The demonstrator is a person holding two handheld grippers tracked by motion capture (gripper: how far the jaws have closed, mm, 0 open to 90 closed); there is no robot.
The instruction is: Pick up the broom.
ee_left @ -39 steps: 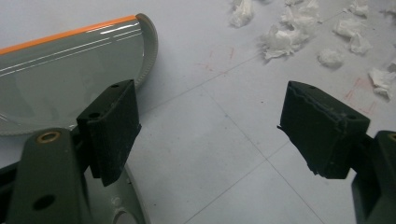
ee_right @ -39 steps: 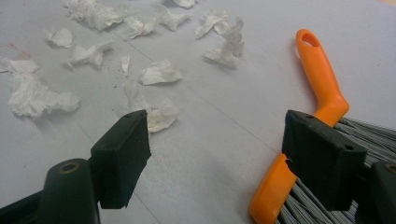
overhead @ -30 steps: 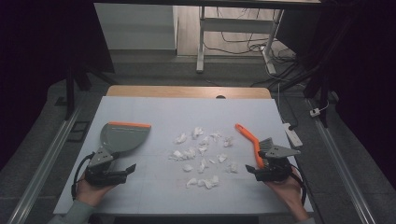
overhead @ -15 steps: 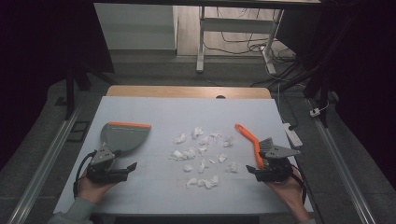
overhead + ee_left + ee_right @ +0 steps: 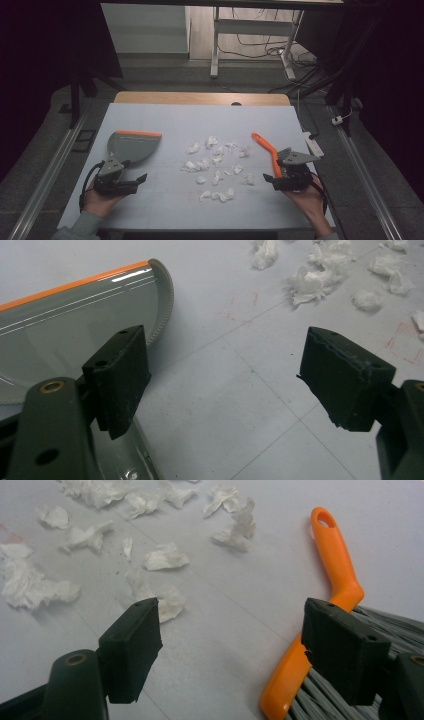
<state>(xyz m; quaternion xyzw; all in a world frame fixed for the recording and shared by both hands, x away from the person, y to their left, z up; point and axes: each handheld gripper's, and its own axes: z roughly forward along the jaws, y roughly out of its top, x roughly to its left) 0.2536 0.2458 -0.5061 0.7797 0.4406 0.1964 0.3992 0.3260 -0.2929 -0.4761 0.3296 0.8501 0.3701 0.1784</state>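
The orange brush (image 5: 267,150) lies at the right of the tabletop (image 5: 165,120), its grey bristles nearest the person and the stiff plastic handle angling away; that narrow handle looks the place to pinch, light but perhaps slick. The right hand-held gripper (image 5: 240,645) hovers just beside it, jaws spread and empty. Left of it lie scattered paper scraps (image 5: 215,162), soft and featherlight. Farther left sits the grey dustpan (image 5: 132,146), rigid, with the left hand-held gripper (image 5: 225,375) gaping at its near end.
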